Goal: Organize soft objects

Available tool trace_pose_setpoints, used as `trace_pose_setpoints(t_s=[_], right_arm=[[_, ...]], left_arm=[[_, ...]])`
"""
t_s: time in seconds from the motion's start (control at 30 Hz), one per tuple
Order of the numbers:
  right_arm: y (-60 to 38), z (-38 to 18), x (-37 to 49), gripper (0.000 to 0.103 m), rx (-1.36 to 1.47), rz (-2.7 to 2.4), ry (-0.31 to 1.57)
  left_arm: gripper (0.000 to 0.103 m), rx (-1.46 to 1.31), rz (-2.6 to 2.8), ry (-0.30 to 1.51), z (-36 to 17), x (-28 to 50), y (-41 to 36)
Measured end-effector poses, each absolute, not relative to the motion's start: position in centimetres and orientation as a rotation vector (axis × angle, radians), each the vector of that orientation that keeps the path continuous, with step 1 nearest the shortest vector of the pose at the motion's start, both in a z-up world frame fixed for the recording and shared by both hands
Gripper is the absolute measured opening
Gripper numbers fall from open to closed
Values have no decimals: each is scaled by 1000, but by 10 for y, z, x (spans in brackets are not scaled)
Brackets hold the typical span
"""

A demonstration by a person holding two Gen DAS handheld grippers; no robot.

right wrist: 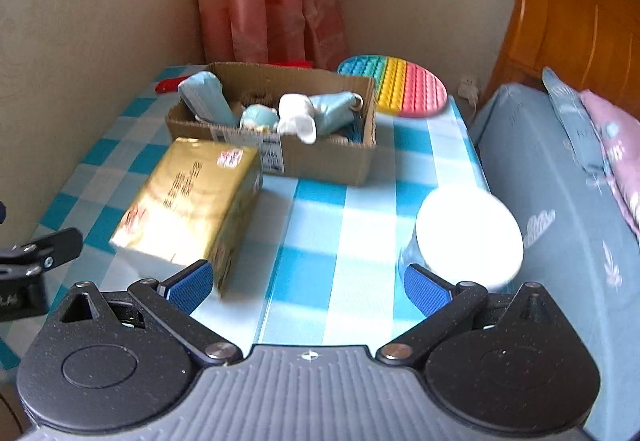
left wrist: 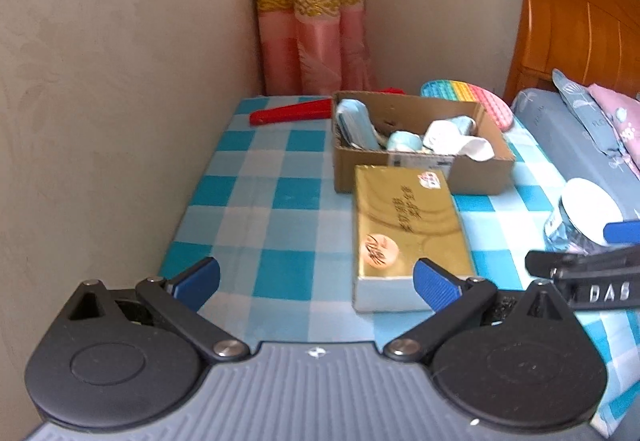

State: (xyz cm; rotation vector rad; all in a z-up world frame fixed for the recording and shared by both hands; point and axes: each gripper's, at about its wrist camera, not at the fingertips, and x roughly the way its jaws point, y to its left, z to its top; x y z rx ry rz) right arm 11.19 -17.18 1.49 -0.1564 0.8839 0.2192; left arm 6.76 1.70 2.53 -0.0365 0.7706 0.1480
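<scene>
With soft items lying in the cardboard box (right wrist: pixel 320 161), both the left gripper (left wrist: pixel 316 283) and right gripper (right wrist: pixel 306 287) hang apart and empty over the tabletop (right wrist: pixel 320 241), likely between picks, needing another soft piece

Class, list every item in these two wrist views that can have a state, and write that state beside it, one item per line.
Left gripper: open, nothing between its fingers.
Right gripper: open, empty.
Cardboard box: open-topped, holding soft items.
White sock: in the box, drooping over the front wall.
Gold box: closed, lying flat on the checked tablecloth.
Jar: upright, white lid on.
Pink curtain: gathered in the corner.
</scene>
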Motion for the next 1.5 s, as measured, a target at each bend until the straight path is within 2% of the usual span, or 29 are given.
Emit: trace_pose_setpoints(t_s=[0.47,1.5], right_arm=[[-184,31,82,103,-96,208,847],[-185,31,80,103,-88,209,841]], left_arm=[[102,-5,124,770,37,52,-1],[102,1,129,776,38,53,-3]])
